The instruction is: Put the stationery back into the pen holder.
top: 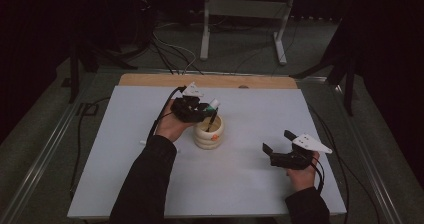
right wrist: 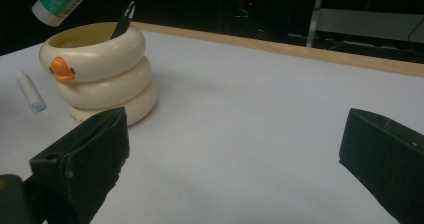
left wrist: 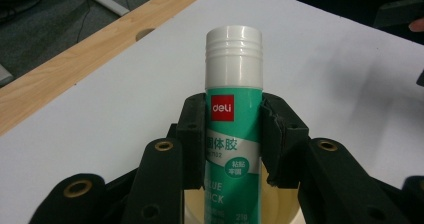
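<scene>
Left tongs (left wrist: 234, 134) were clamped on the glue stick (left wrist: 233, 109) over the duck holder (top: 209, 132); right tongs (right wrist: 235, 154) sat apart. Next: lower, release.

My sleeves (top: 145, 184) are dark and long, reaching the wrists. Both grippers, left (top: 192, 109) and right (top: 280, 146), are black, each topped by a grey three-cornered plate with a black cable trailing behind. Brass-ringed screw holes sit just behind my blocky black jaws.
</scene>
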The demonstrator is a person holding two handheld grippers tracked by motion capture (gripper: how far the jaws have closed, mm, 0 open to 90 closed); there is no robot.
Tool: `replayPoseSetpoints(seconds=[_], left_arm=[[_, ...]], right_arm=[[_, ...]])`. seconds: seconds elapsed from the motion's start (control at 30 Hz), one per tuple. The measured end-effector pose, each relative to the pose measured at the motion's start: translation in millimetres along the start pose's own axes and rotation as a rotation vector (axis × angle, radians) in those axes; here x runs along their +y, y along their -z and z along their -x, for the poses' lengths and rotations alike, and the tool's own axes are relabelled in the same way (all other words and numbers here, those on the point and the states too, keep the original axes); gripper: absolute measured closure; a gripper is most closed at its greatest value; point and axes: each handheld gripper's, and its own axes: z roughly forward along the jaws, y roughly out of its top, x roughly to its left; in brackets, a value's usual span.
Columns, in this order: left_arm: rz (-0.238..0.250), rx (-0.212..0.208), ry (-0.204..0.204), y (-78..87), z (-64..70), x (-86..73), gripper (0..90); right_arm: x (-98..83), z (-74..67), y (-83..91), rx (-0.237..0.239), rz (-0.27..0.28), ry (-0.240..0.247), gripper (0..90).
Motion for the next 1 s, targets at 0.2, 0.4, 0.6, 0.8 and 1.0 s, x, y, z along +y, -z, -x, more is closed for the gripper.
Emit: replayPoseSetpoints(seconds=[0.2, 0.4, 0.6, 0.8, 1.0], left_arm=[[0.010, 0.010, 0.023, -7.0, -0.3, -1.1, 66.4], [0.014, 0.023, 0.036, -14.5, 0.5, -2.5, 66.3], [0.013, 0.030, 0.040, -21.9, 1.5, -4.7, 66.2], [0.001, 0.030, 0.048, -26.0, 0.5, -9.7, 66.1], [0.004, 0.030, 0.062, -27.0, -1.7, -14.2, 66.0]], right_arm=[[0.0, 0.0, 0.0, 0.000, 0.001, 0.000, 0.0], [0.1, 0.0, 0.1, 0.001, 0.001, -0.002, 0.0], [0.2, 0.1, 0.2, 0.001, 0.001, -0.003, 0.0], [0.2, 0.5, 0.3, 0.001, 0.000, -0.004, 0.0], [0.1, 0.3, 0.1, 0.001, 0.001, -0.002, 0.0]])
